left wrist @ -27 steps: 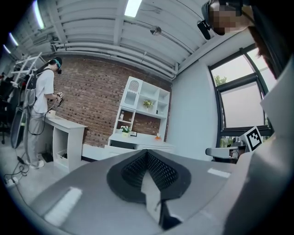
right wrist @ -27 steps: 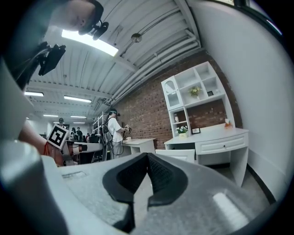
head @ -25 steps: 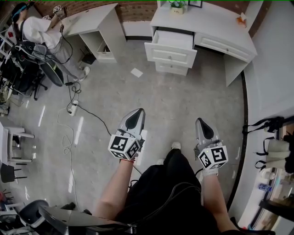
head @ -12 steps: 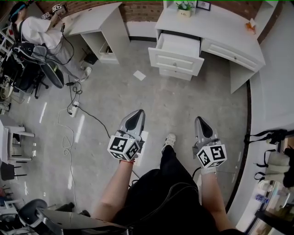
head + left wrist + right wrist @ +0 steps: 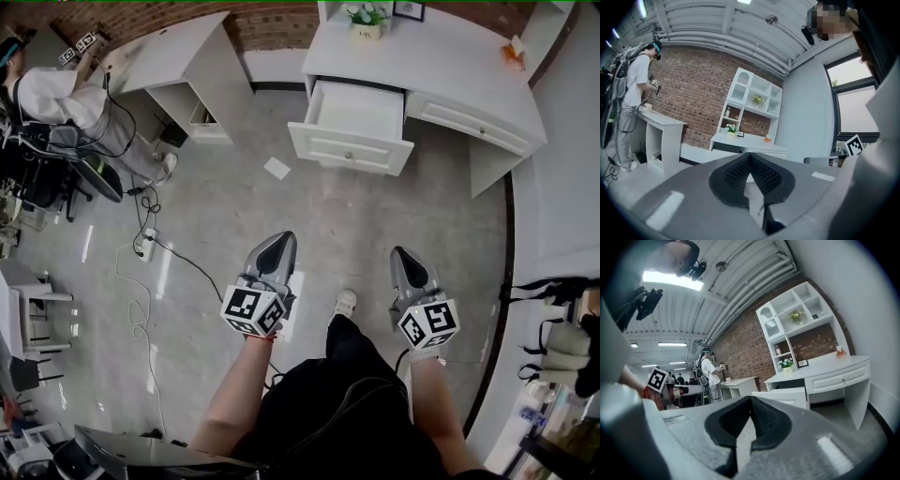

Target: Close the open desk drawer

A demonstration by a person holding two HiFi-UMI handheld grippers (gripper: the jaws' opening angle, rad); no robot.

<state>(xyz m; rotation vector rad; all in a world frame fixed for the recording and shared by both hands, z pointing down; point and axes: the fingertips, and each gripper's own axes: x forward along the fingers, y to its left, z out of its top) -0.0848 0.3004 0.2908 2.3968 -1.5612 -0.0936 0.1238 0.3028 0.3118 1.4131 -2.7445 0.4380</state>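
The white desk (image 5: 450,56) stands against the brick wall at the top of the head view. Its top left drawer (image 5: 352,127) is pulled well out, with its white front facing me. Both grippers hang over the grey floor, well short of the desk. My left gripper (image 5: 276,247) has its jaws closed together with nothing in them, and my right gripper (image 5: 409,265) is shut and empty too. In the right gripper view the open drawer (image 5: 785,397) shows just past the right gripper (image 5: 751,401). In the left gripper view the desk (image 5: 745,140) lies beyond the left gripper (image 5: 750,158).
A second white desk (image 5: 178,52) stands at the top left, with a person (image 5: 56,94) and an office chair beside it. Cables (image 5: 155,244) and a sheet of paper (image 5: 277,168) lie on the floor. A potted plant (image 5: 366,19) sits on the desk. Bags (image 5: 562,319) line the right wall.
The person carrying the grippers has stepped towards the desk, so the open drawer sits lower and larger in the head view. Both grippers stay shut and empty.
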